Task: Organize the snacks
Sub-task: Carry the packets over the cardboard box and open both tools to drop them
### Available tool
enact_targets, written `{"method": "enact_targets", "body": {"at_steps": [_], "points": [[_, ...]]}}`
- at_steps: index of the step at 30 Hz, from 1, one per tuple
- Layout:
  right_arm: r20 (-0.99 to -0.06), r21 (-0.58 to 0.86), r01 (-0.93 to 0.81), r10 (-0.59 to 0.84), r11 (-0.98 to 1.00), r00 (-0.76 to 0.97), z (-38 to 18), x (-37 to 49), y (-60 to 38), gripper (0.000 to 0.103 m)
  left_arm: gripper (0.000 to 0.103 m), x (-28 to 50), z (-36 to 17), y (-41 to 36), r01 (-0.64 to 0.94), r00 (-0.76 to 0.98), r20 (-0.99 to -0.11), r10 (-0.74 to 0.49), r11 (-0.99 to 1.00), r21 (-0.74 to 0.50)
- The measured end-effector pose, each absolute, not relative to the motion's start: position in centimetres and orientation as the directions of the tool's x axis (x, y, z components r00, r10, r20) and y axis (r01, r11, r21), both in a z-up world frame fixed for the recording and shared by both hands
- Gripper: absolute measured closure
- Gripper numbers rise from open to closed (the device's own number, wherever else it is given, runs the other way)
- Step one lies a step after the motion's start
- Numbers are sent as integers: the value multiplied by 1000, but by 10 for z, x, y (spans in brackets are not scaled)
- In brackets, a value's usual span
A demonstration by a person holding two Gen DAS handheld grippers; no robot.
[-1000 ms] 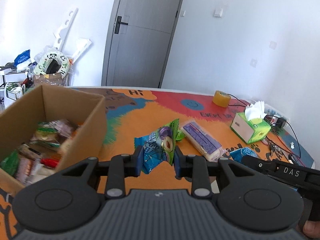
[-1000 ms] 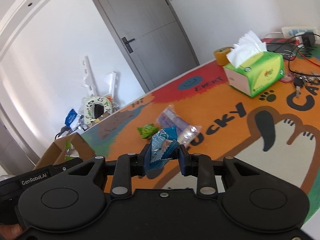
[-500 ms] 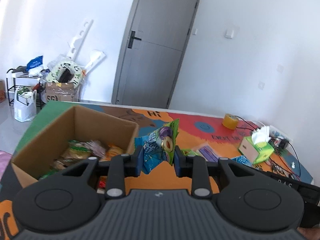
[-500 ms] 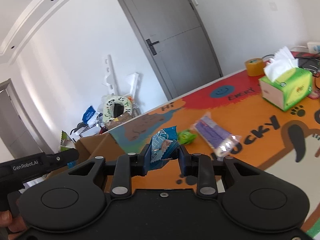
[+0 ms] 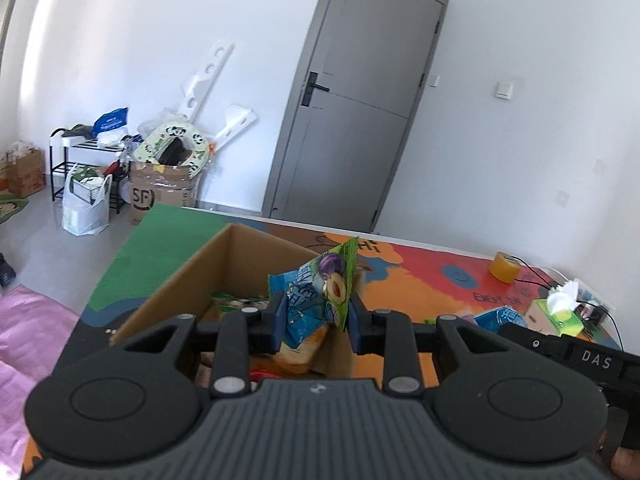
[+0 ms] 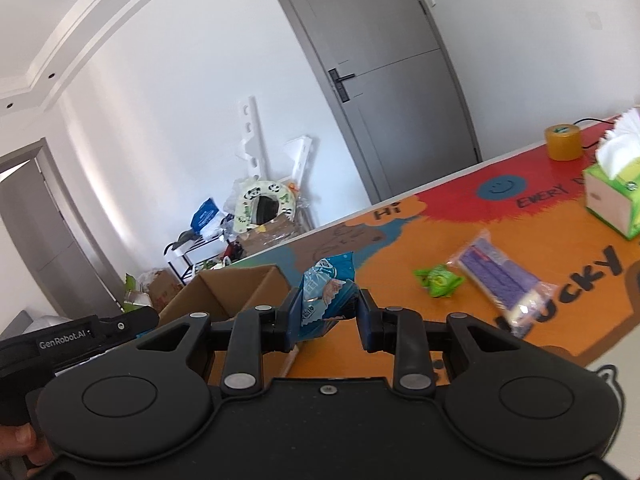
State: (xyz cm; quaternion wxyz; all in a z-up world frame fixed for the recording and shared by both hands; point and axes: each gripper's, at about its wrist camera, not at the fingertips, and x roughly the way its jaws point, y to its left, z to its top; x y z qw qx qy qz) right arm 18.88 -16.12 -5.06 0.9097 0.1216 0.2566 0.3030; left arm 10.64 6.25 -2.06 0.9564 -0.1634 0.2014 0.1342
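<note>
Both grippers tilted down, L (image 5: 316, 314) w/ plum packet (image 5: 326, 286), R (image 6: 326, 316) w/ blue packet (image 6: 324, 292)

"DAS" is printed on the right gripper (image 5: 592, 360). "GenRobot.AI" is printed on the left gripper (image 6: 64, 345). "Hi" is written on the table mat (image 6: 387, 212). "SF" is printed on a floor box (image 5: 144, 199).

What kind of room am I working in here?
Probably a lived-in home room, not a lab: a grey interior door, a cluttered shoe rack against the wall, and a table with a colourful cartoon cover holding snacks and a tissue box.
</note>
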Motion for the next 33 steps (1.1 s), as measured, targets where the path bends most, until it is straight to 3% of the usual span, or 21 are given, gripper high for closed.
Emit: {"method": "enact_targets", "body": {"at_steps": [11,17,28,33], "points": [[-410,347,-544,645,764,645,-46,196,-112,73,72,115,-37,100,-366,862,-467,199,880,-301],[-411,328,-588,672,739,616,-39,194,-84,73,60,106,-35,114,-385,865,-454,213,862,-330],[-438,317,-646,711,694,550,-41,185,-36,73,57,88,-33,141,-440,851,-454,264,831,-341],[-454,311,-668,724,676,520,-40,181,-24,71,48,84,-32,146,-458,842,-459,283,824,-332]]}}
